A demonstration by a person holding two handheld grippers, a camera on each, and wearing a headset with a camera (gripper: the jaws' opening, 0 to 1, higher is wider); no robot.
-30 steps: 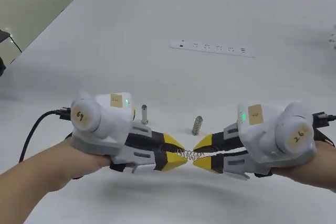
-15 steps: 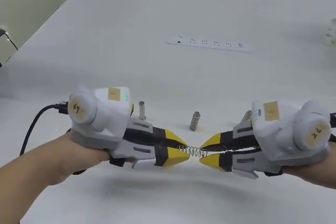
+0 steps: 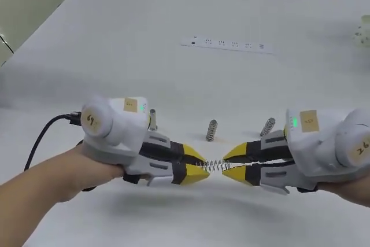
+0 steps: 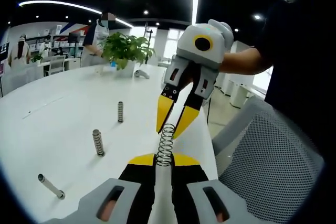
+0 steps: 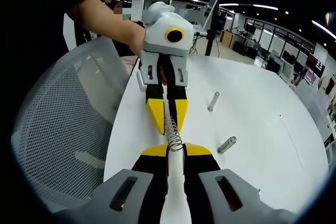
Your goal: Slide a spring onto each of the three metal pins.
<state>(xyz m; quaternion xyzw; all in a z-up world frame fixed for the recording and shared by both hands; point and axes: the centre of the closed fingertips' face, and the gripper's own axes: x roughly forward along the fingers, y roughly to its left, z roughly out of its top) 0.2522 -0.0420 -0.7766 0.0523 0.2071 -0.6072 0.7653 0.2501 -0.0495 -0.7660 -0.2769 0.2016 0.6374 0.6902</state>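
Spring of thin coiled wire (image 3: 213, 166) was held level at lower centre of the head view, over the white table (image 3: 173, 39); yellow-tipped left gripper (image 3: 203, 172) clamped one end, yellow-tipped right gripper (image 3: 226, 166) clamped the other; bare metal pin (image 3: 152, 118) stood centre left

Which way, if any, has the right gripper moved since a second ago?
Yes: the right gripper has backed rightward from the middle pin, uncovering another sprung pin behind it.
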